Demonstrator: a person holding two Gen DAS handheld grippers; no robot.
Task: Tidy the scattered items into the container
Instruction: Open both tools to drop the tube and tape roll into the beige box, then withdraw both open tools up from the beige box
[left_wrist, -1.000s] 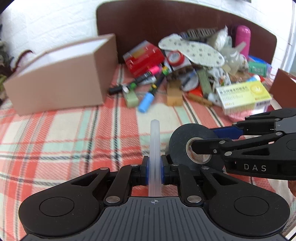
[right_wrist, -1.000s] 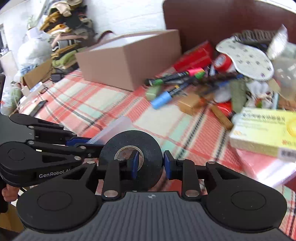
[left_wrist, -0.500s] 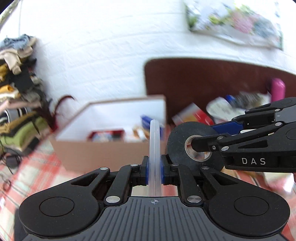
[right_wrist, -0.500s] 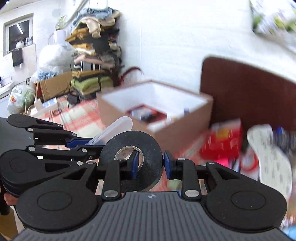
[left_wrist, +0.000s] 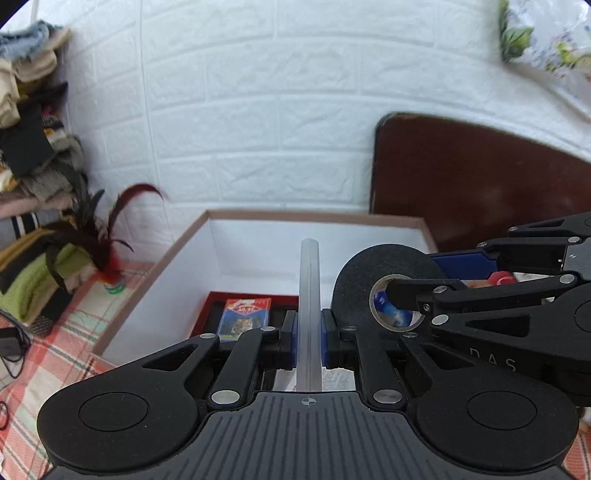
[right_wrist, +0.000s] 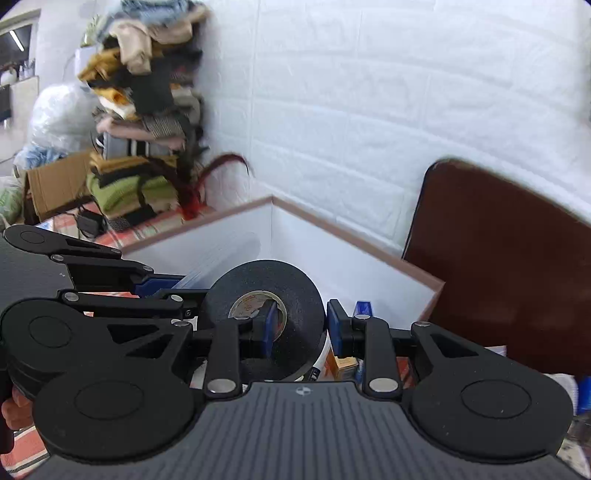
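The left claw (left_wrist: 308, 338) is clamped on a translucent plastic tube (left_wrist: 309, 295), which stands up through the middle of the left wrist view between the blue pads, its rounded tip ending in front of the white back wall of the container. The right claw (right_wrist: 301, 325) grips a black roll of tape (right_wrist: 266, 295) by its band: one blue pad sits inside the cardboard core, the other against the outer face. In the left wrist view that roll (left_wrist: 369, 280) hangs just right of the tube, with the right claw (left_wrist: 417, 280) reaching in from the right edge.

The container is an open cardboard box with a brown rim and white inner walls (left_wrist: 258, 251), filling the centre of both views, and both claws are held over its opening. Inside, low in the left wrist view, lies a shallow red-edged tray with a dark interior (left_wrist: 255, 297), and on it a small blue packet printed with a tiger (left_wrist: 242, 319). Through the hole of the roll a blue and white item shows, too small to identify. In the right wrist view, under the right claw, an orange carton (right_wrist: 341, 363) and other small items lie in the box, largely hidden.

Left of the box, a red and dark feather toy (left_wrist: 99, 236) rests on the red plaid cloth (left_wrist: 55, 354) covering the surface. A dark brown curved board (left_wrist: 461, 177) stands behind the box against the white brick wall (left_wrist: 258, 110).
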